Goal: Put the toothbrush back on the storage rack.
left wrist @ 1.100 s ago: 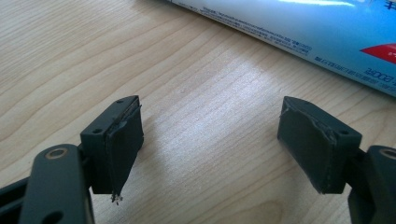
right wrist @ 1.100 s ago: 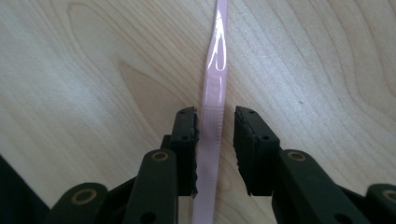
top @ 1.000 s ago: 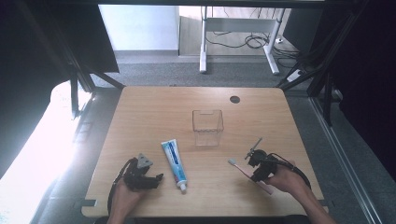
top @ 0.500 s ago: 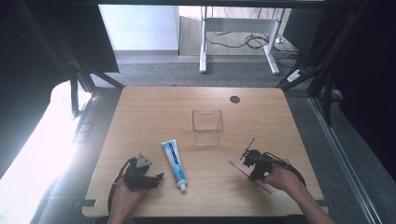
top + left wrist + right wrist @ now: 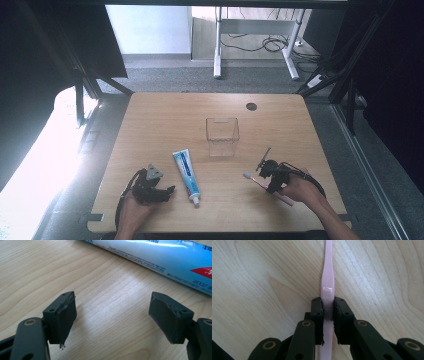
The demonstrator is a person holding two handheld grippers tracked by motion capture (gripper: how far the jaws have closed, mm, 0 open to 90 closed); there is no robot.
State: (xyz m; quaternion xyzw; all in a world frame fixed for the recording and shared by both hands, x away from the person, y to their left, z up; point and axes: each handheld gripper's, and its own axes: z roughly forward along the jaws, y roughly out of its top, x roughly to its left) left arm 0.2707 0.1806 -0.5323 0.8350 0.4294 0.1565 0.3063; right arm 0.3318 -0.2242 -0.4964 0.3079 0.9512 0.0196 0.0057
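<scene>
My right gripper point(image 5: 328, 312) has just been closing and now clamps the pink toothbrush point(image 5: 328, 277) lying on the table point(image 5: 150, 130). My left gripper point(image 5: 117, 320) stands wide, empty, beside the toothpaste tube point(image 5: 160, 257).

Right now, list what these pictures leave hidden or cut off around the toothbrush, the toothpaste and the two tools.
- Toothbrush: right gripper view, head cut off by the top edge; the lower handle sits behind the right tool, whose jaws have just been closing on it.
- Toothpaste tube: left gripper view, both ends run past the picture's edges; print too small to read.
- Left tool: high view, too small to judge its opening.
</scene>
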